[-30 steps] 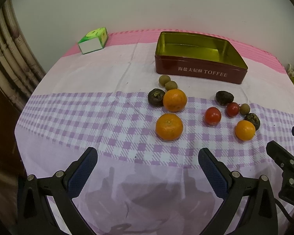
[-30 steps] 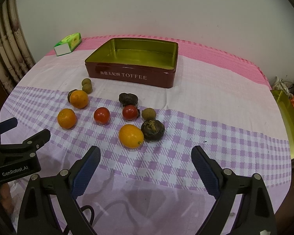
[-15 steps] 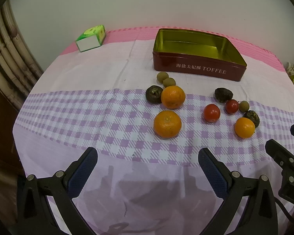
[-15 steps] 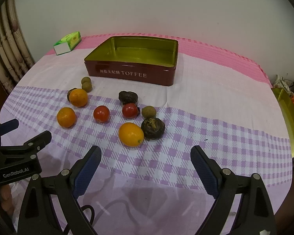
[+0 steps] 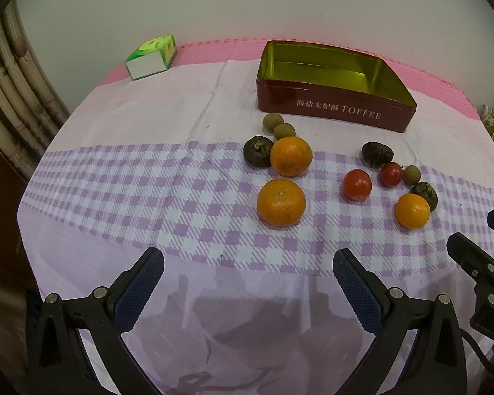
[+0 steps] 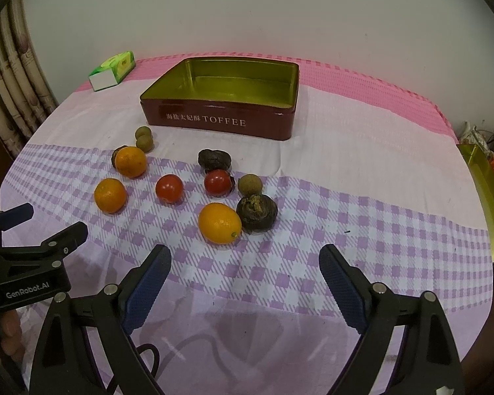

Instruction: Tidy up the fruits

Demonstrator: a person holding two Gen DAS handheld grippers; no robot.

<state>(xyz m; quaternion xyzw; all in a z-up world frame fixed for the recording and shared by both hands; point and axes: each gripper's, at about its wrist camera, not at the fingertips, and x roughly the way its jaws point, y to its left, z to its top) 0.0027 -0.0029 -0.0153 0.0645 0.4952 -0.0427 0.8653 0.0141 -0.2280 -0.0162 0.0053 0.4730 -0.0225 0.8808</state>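
Note:
An open red TOFFEE tin (image 5: pixel 336 112) (image 6: pixel 220 121) with a gold inside stands empty at the back of the table. Loose fruit lies in front of it: three oranges, among them a near one (image 5: pixel 281 202) and an oval one (image 6: pixel 219 223), two red tomatoes (image 5: pixel 356 184) (image 6: pixel 169 188), dark wrinkled fruits (image 6: pixel 257 212) and small brown longans (image 6: pixel 250 184). My left gripper (image 5: pixel 247 275) is open, low over the cloth short of the near orange. My right gripper (image 6: pixel 244 271) is open just short of the oval orange. Neither holds anything.
A green and white tissue box (image 5: pixel 152 56) sits at the back left. A curtain (image 5: pixel 13 98) hangs at the left. A gold tin edge (image 6: pixel 487 197) and an orange bag stand off the table's right side. The cloth drops off at the near edge.
Both grippers have pulled back or risen slightly, so the fruit sits a little higher in each view. Nothing was picked up or shifted.

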